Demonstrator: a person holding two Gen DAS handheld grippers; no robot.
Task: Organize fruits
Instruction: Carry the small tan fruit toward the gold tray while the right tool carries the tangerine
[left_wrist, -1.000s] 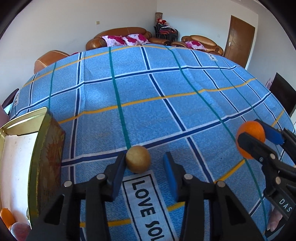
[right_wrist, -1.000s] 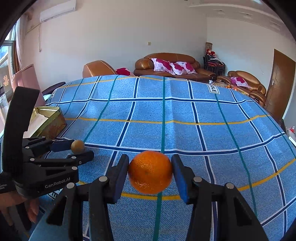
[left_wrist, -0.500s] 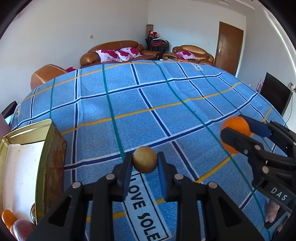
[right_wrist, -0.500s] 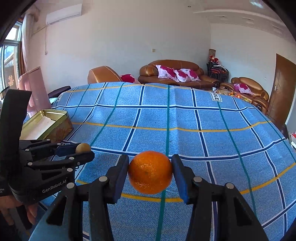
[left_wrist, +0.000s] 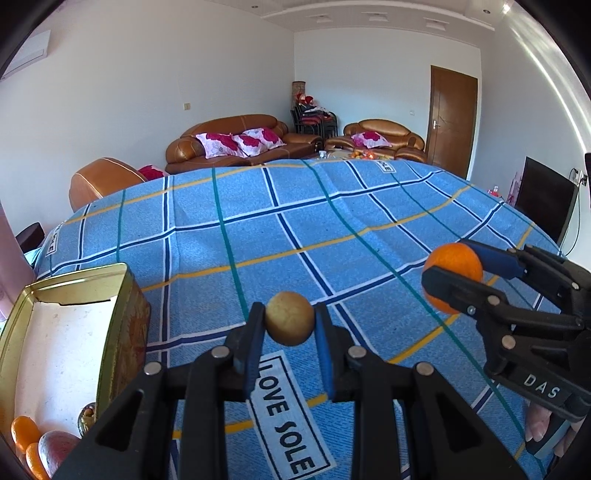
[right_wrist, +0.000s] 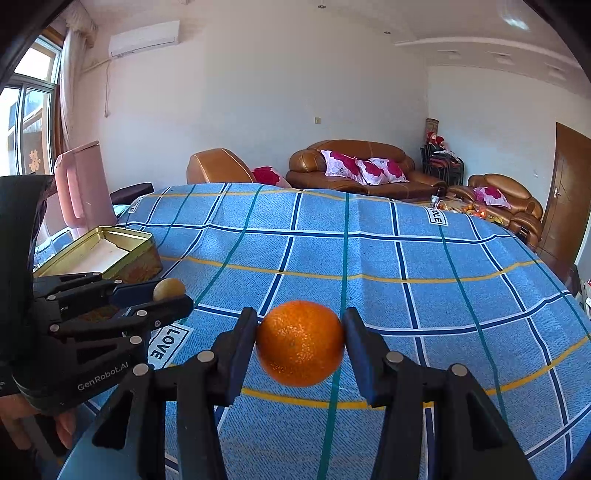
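Observation:
My left gripper (left_wrist: 290, 325) is shut on a small round tan fruit (left_wrist: 290, 318), held above the blue checked cloth (left_wrist: 295, 229). In the right wrist view the same small tan fruit (right_wrist: 169, 288) shows between the left gripper's fingers (right_wrist: 162, 295) at the left. My right gripper (right_wrist: 300, 343) is shut on an orange (right_wrist: 300, 343), also lifted off the cloth. From the left wrist view the orange (left_wrist: 453, 271) sits in the right gripper (left_wrist: 458, 273) at the right. An open gold tin (left_wrist: 122, 280) stands at the left, white inside.
Several oranges and a reddish fruit (left_wrist: 55, 452) lie at the lower left by the tin (right_wrist: 122, 236). A person's hand (right_wrist: 40, 421) holds the left tool. Beyond the table are brown sofas (right_wrist: 354, 166), a pink chair (right_wrist: 85, 184), a door (left_wrist: 452, 118) and a dark screen (left_wrist: 543, 199).
The left jaws closed on the small tan fruit and lifted it off the cloth, the view tilting up. The right gripper kept the orange and stayed nearly in place.

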